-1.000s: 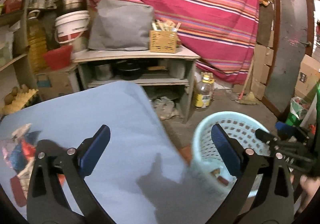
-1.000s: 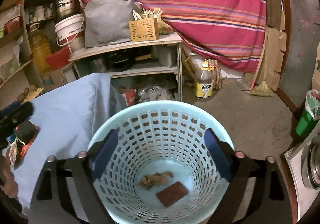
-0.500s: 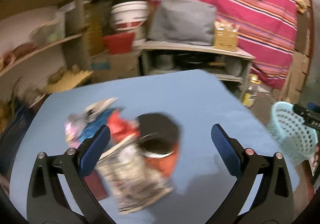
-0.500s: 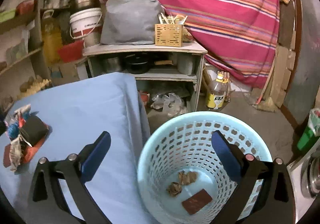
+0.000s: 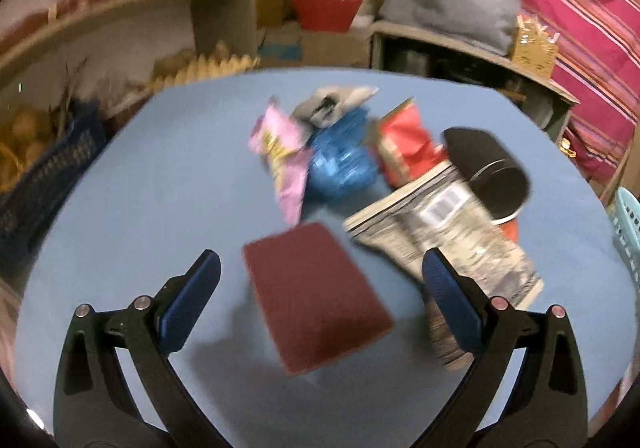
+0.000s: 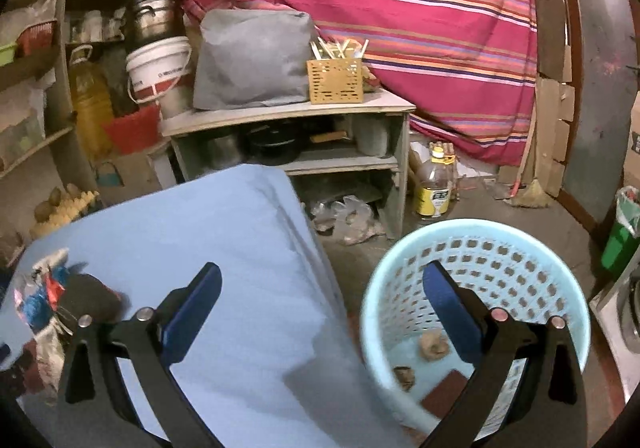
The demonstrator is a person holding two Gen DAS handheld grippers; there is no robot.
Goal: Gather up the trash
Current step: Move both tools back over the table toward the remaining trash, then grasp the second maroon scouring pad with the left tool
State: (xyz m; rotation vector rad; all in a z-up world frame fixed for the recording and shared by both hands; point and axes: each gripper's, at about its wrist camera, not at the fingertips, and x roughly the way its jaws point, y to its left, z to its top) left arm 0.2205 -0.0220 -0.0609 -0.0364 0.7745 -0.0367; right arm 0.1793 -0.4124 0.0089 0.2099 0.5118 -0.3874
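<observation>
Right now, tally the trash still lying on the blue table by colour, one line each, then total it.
Maroon pad: 1
Pink wrapper: 1
Blue wrapper: 1
Red wrapper: 1
Grey wrapper: 1
Black cup: 1
Silver printed bag: 1
Total: 7, though blur may hide more in the pile.

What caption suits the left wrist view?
Open left gripper above a dark red pad beside wrappers on the blue table.
</observation>
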